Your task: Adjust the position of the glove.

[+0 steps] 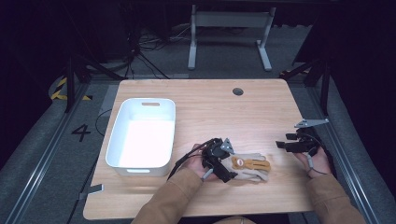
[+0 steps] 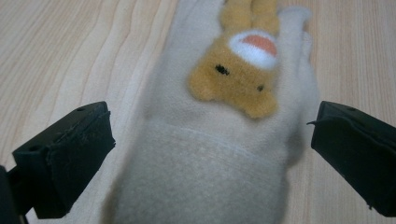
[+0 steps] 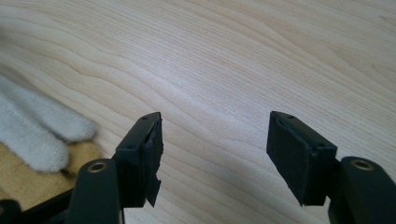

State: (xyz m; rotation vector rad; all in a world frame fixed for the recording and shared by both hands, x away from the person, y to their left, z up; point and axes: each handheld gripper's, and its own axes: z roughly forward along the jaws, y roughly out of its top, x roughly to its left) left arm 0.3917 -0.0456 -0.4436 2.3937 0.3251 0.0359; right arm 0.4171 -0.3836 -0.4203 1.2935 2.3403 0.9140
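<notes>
A cream fleece glove point(image 1: 254, 171) with an orange plush bear point(image 1: 250, 163) sewn on its back lies flat near the table's front edge. My left gripper point(image 1: 228, 174) is open at the glove's cuff end. In the left gripper view its jaws straddle the cuff point(image 2: 205, 172) on both sides, apart from the fabric, with the bear point(image 2: 238, 74) just beyond. My right gripper point(image 1: 284, 141) is open over bare wood to the right of the glove. In the right gripper view the glove's cream fingertips point(image 3: 42, 130) lie left of its jaws, with nothing between them.
A white plastic bin point(image 1: 140, 169) stands on the left part of the wooden table point(image 1: 210, 107). A round cable hole point(image 1: 237, 91) sits near the table's far edge. The right gripper is close to the table's right edge.
</notes>
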